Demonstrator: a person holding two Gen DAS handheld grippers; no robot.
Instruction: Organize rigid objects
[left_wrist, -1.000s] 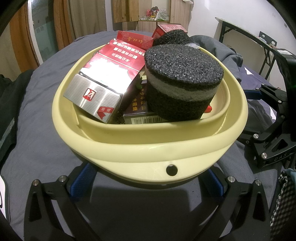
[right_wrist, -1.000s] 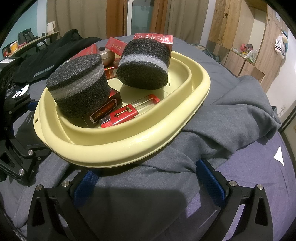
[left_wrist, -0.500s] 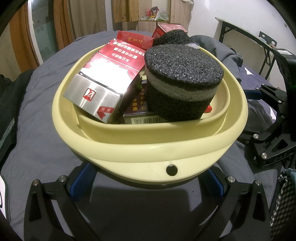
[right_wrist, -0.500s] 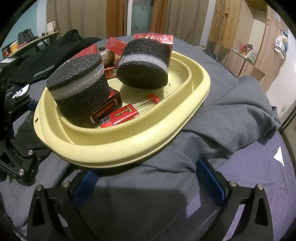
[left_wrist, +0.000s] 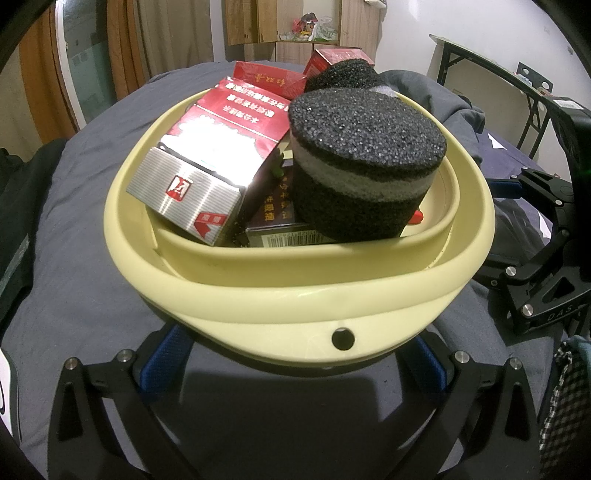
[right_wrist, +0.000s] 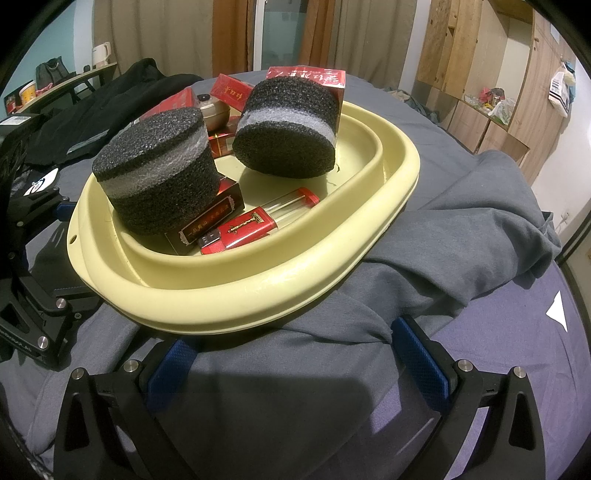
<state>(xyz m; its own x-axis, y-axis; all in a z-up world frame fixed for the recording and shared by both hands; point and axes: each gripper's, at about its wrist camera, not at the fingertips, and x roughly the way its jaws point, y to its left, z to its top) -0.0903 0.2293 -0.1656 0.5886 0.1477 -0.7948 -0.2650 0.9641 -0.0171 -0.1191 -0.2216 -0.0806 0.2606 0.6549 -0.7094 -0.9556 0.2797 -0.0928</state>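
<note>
On grey fabric, smooth oval basin (right_wrist: 258, 295), grainy foam cylinders (left_wrist: 364, 168)

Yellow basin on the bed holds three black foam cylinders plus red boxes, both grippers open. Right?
Not quite: the right wrist view shows two black foam cylinders, not three. The rest holds: yellow basin, red boxes, left gripper and right gripper open.

Grey-sheeted bed (right_wrist: 498, 369), wooden cabinets (right_wrist: 476, 66), beige curtains (right_wrist: 155, 33), white wall (left_wrist: 461, 22), black folding table (left_wrist: 491, 62)

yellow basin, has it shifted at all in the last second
No. In the left wrist view the yellow basin sits the same against the wooden cabinet behind, and its rim hole hasn't shifted.
</note>
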